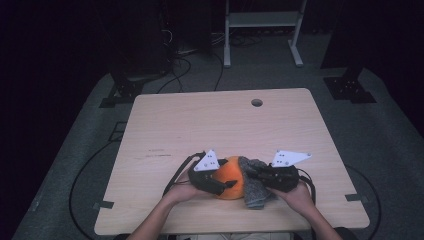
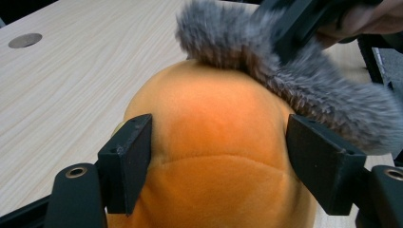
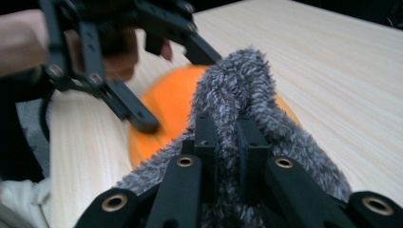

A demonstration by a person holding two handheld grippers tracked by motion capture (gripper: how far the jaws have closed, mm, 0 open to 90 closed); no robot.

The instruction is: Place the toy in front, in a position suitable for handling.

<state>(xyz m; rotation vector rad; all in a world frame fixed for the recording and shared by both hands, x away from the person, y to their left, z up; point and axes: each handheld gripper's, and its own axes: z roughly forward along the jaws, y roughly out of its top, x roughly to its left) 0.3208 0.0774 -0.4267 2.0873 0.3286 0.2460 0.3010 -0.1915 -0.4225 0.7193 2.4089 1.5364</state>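
Observation:
An orange plush ball [image 1: 229, 181] rests on the wooden table [image 1: 220, 125] near its front edge. My left gripper [image 2: 218, 161] is shut on it, one pad pressed into each side of the plush [image 2: 209, 133]. A grey furry cloth [image 1: 253, 189] drapes over the ball's right side. My right gripper [image 3: 228, 137] is shut on a fold of that grey cloth [image 3: 237, 80], its jaws close together. In the high view the left gripper [image 1: 226, 186] comes in from the left and the right gripper [image 1: 251, 173] from the right, with a hand behind each.
A round cable hole [image 1: 257, 102] sits near the table's far edge. Beyond the table stands a white metal frame [image 1: 262, 20], with cables [image 1: 185, 65] and dark stand feet [image 1: 350, 90] on the grey floor. The table's far half is bare wood.

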